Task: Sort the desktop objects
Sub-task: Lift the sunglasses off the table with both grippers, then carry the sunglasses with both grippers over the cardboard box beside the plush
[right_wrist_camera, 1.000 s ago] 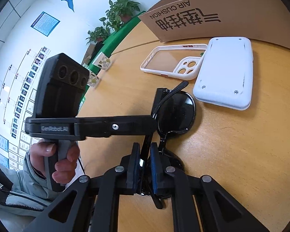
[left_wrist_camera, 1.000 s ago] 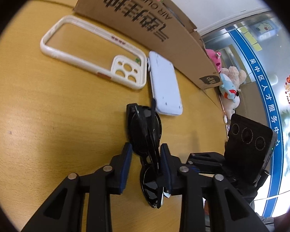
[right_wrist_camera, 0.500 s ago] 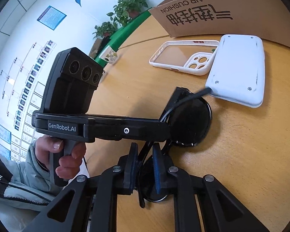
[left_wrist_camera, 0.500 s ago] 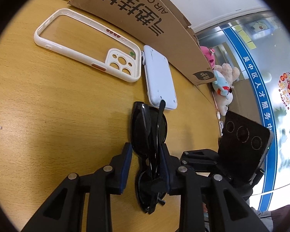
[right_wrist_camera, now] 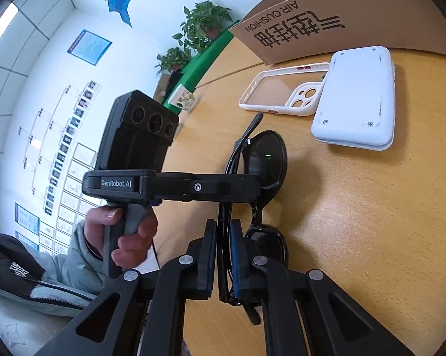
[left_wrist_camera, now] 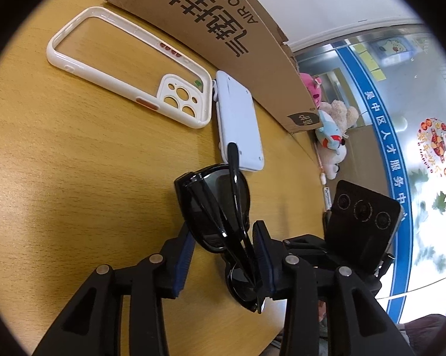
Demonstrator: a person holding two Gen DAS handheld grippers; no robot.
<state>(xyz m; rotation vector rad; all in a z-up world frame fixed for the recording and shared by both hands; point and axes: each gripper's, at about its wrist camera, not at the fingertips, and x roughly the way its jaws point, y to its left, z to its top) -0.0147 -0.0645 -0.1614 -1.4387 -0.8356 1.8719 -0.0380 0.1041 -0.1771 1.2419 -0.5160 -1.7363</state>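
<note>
Right tool [right_wrist_camera: 223, 255] clamped on black sunglasses [left_wrist_camera: 220, 207] frame, raised above desk [left_wrist_camera: 59, 178]. Left tool [left_wrist_camera: 223, 255] jaws opening, sunglasses between pads. White phone case [left_wrist_camera: 128, 68], white device [right_wrist_camera: 356, 101] beyond.

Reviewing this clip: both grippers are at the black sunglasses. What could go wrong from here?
1. The right gripper is shut on a thin part of the sunglasses, so they could twist or slip out.
2. The left gripper is opening with the frame between its fingers; if support goes, the glasses may swing.
3. One temple arm sticks out toward the white case and could snag it.
</note>
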